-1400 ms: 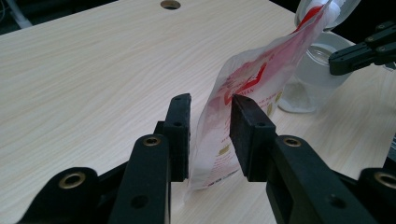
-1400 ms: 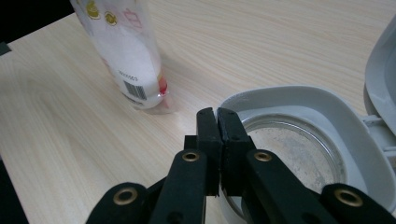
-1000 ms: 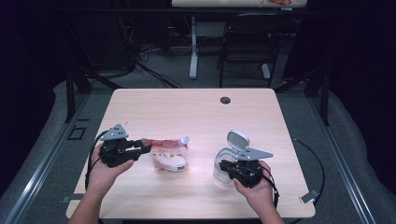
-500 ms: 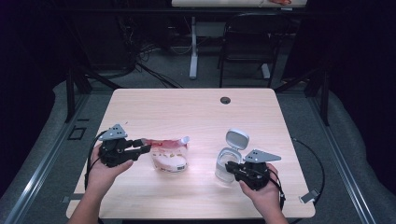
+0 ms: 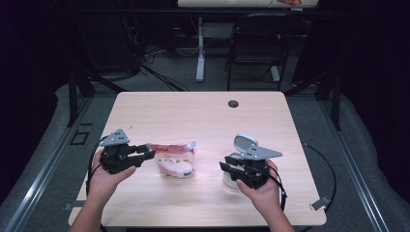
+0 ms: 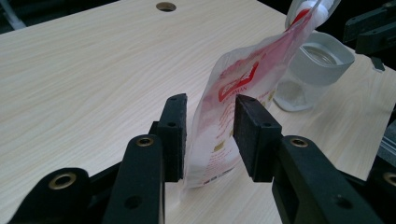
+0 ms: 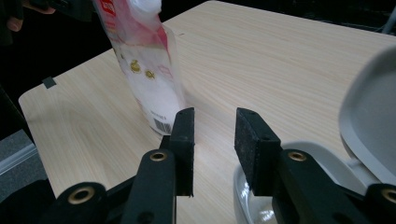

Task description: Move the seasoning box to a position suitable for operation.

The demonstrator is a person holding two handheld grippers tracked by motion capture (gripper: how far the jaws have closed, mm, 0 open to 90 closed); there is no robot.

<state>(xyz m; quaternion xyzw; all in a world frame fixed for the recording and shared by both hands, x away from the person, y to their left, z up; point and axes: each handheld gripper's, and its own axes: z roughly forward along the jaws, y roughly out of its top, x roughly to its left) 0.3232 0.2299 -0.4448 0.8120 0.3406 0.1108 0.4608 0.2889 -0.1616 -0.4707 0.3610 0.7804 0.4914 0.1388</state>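
Pouch (image 6: 233,107) stands between the left gripper (image 6: 208,135) pads; the left gripper view shows a gap on each side, so these jaws are spread. Right gripper (image 7: 215,144), beside the pouch over the open jar (image 5: 231,176), has just been opening, nothing between. Wooden table (image 5: 193,111); dark room, chair (image 5: 254,48) beyond.
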